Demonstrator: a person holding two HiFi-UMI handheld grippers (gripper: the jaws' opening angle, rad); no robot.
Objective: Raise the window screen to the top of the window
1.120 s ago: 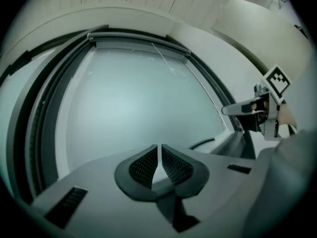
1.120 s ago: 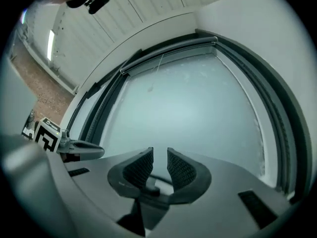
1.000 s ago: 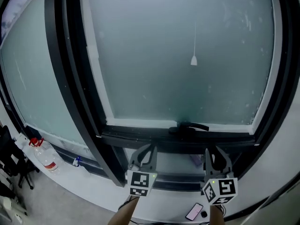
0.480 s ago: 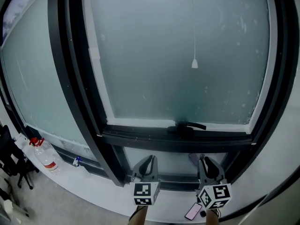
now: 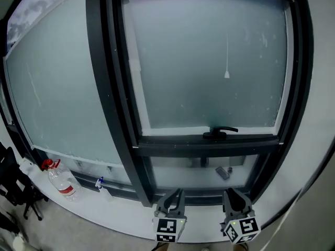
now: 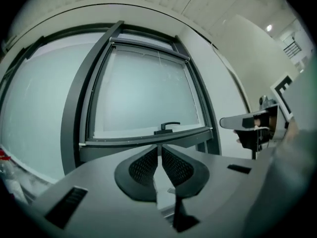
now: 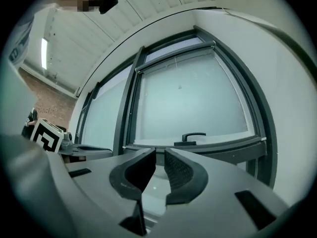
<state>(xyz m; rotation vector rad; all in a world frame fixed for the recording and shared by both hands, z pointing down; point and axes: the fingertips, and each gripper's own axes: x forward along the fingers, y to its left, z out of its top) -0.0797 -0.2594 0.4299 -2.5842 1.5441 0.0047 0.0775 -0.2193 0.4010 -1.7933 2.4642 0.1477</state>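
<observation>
Your left tongs (image 5: 175, 195) hang low in front of the window, below the sill, their tips all but touching with only a sliver of light between them and nothing in them. Your right tongs (image 5: 233, 195), just beside them, stand a narrow gap apart and are likewise empty. Both point up at the window and are well apart from it. The window screen (image 5: 209, 61) fills the dark frame above the black handle (image 5: 220, 132); you cannot tell screen from glass here. A thin cord with a white pull (image 5: 226, 75) hangs down over it. A plastic bottle (image 5: 63, 182) stands on the sill at the left.
</observation>
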